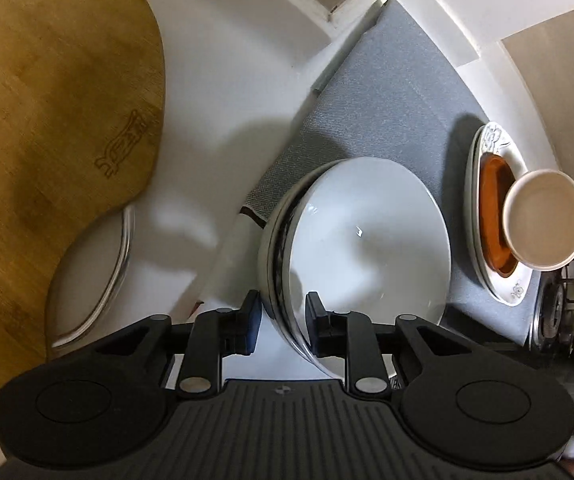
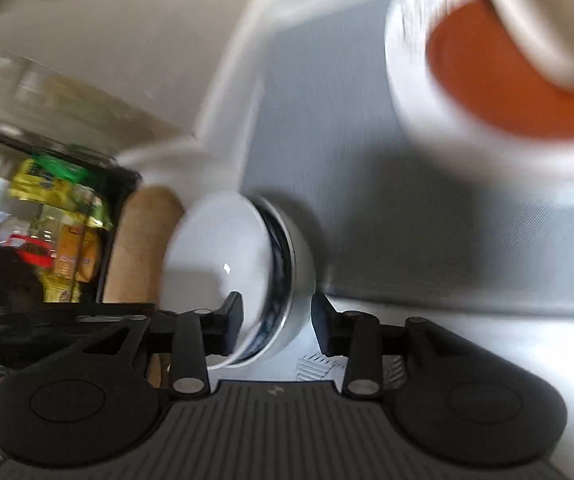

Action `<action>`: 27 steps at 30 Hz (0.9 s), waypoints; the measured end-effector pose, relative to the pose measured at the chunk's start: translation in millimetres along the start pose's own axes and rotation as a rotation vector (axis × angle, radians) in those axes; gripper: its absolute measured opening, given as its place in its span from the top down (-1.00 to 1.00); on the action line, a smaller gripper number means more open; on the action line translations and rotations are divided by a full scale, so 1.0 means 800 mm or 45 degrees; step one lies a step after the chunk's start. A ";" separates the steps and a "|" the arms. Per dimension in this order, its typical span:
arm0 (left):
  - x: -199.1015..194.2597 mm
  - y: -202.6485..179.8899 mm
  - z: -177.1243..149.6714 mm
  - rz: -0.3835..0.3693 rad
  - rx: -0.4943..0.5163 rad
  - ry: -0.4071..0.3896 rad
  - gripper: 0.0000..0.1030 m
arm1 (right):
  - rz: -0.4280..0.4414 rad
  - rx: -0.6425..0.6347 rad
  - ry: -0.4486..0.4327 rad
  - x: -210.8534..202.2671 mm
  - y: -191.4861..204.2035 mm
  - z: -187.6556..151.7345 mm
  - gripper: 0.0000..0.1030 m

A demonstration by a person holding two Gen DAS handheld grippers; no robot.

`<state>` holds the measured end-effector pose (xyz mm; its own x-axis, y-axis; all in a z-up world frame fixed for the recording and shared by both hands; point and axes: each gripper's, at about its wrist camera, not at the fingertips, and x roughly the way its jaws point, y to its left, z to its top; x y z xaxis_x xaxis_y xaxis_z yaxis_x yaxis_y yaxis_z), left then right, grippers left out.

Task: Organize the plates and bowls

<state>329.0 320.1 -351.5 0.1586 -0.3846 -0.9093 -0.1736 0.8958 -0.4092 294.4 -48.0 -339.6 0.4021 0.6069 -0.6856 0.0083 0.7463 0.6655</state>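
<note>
The left gripper [image 1: 283,326] has its jaws closed to a narrow gap around the near rim of the stacked bowls [image 1: 361,240], one pad outside the wall and one inside the top bowl; the inner pad lies against the bowl's white inside, while contact on the outer side cannot be told for sure, though the stack appears to be pinched by its edge. The stack is a plain white bowl nested in a bowl with a dark blue pattern on its inside wall, and it sits tilted over the near edge of the grey mat [image 1: 383,96] on the white tabletop [image 1: 223,92]. The right gripper [image 2: 277,322] brackets the same stacked bowls [image 2: 227,256] from the opposite side, its jaws standing wider apart: the left pad touches the inner white bowl, while the right pad stands just clear of the outer wall, so the hold is loose at best. Beyond the stack on the mat lies a patterned white plate [image 1: 491,140] bearing an orange dish [image 1: 493,196] and a cream cup [image 1: 545,220]. Left of the stack, off the mat, a wooden cutting board [image 1: 55,120] overlaps a glass lid [image 1: 119,264].
</note>
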 end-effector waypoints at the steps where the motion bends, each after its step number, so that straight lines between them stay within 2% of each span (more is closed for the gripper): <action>1: 0.001 0.000 0.000 -0.002 -0.003 -0.002 0.52 | -0.044 -0.040 -0.106 -0.034 0.000 0.010 -0.08; 3: 0.001 -0.001 0.000 -0.014 -0.009 -0.002 0.52 | -0.229 -0.108 -0.332 -0.090 -0.006 0.038 -0.42; 4: -0.003 0.002 0.001 -0.022 -0.014 -0.001 0.52 | -0.332 -0.114 -0.448 -0.117 -0.012 0.050 -0.68; 5: -0.003 0.004 0.001 -0.034 -0.024 0.002 0.51 | -0.418 -0.116 -0.549 -0.139 -0.022 0.061 -0.84; 6: -0.002 0.007 0.002 -0.043 -0.035 0.007 0.51 | -0.495 -0.125 -0.593 -0.149 -0.030 0.073 -0.86; 8: -0.004 0.012 -0.002 -0.050 -0.042 0.012 0.51 | -0.573 -0.136 -0.562 -0.144 -0.052 0.097 -0.87; 10: -0.005 0.013 -0.004 -0.043 -0.031 0.015 0.51 | -0.529 -0.081 -0.484 -0.124 -0.075 0.113 -0.83; 12: -0.010 0.015 -0.003 -0.038 -0.022 0.019 0.51 | -0.477 -0.038 -0.385 -0.095 -0.093 0.122 -0.44; 13: -0.008 0.014 -0.002 -0.039 -0.021 0.023 0.51 | -0.460 -0.005 -0.369 -0.085 -0.099 0.124 -0.26; 14: -0.008 0.015 -0.002 -0.045 -0.027 0.028 0.51 | -0.414 0.037 -0.379 -0.090 -0.111 0.121 -0.20; 17: -0.007 0.019 0.000 -0.055 -0.043 0.036 0.42 | -0.317 0.123 -0.426 -0.110 -0.117 0.112 -0.17; 20: -0.011 0.019 -0.001 -0.053 -0.024 0.024 0.36 | -0.170 0.198 -0.426 -0.132 -0.105 0.079 -0.16; 22: -0.015 0.022 -0.002 -0.060 -0.027 0.021 0.31 | -0.058 0.257 -0.366 -0.137 -0.102 0.044 -0.16; 24: -0.012 0.021 0.000 -0.065 -0.029 0.024 0.25 | 0.008 0.324 -0.255 -0.118 -0.097 0.004 -0.16; 26: -0.009 0.019 0.001 -0.062 -0.019 0.035 0.23 | 0.037 0.412 -0.167 -0.090 -0.105 -0.030 -0.15; 27: -0.007 0.017 0.002 -0.062 -0.013 0.041 0.23 | 0.016 0.447 -0.129 -0.077 -0.113 -0.042 -0.14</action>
<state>327.5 335.1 -351.7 0.1359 -0.4352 -0.8900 -0.1767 0.8733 -0.4540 238.5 -143.2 -367.3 0.4923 0.5722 -0.6559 0.3095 0.5892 0.7463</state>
